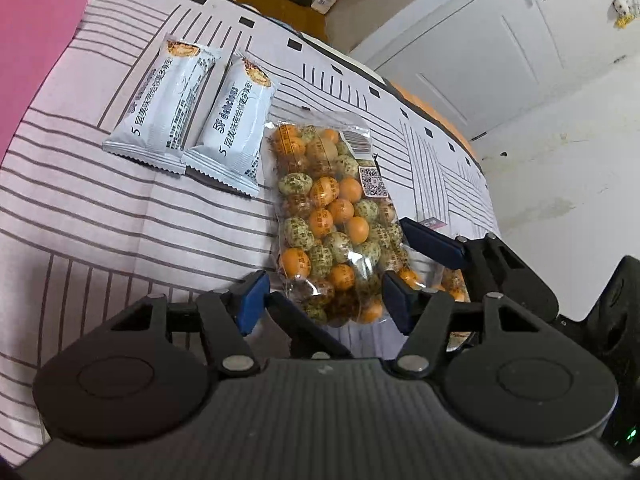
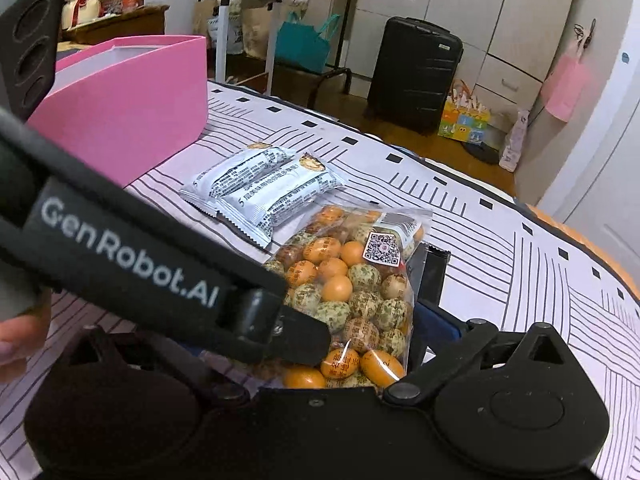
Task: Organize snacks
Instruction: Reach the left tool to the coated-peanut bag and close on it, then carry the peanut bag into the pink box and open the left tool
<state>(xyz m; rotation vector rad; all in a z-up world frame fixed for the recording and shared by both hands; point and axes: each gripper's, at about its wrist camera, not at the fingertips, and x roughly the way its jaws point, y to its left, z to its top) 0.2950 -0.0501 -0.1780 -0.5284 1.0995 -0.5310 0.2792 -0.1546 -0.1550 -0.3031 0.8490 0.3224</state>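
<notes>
A clear bag of orange and green coated nuts (image 1: 334, 216) lies on the striped bedspread; it also shows in the right wrist view (image 2: 352, 300). Two white snack packs (image 1: 192, 116) lie side by side to its left, also seen in the right wrist view (image 2: 268, 188). My left gripper (image 1: 324, 300) is open, its blue pads either side of the bag's near end. My right gripper (image 2: 360, 344) straddles the same bag from the right; its left finger is hidden behind the left gripper's body (image 2: 132, 256), and the right pad (image 2: 436, 320) sits beside the bag.
A pink box (image 2: 132, 108) stands on the bed behind the snack packs. The bed edge (image 2: 580, 248) runs along the right. Beyond it are a black suitcase (image 2: 416, 72), bags and white cupboards on the floor.
</notes>
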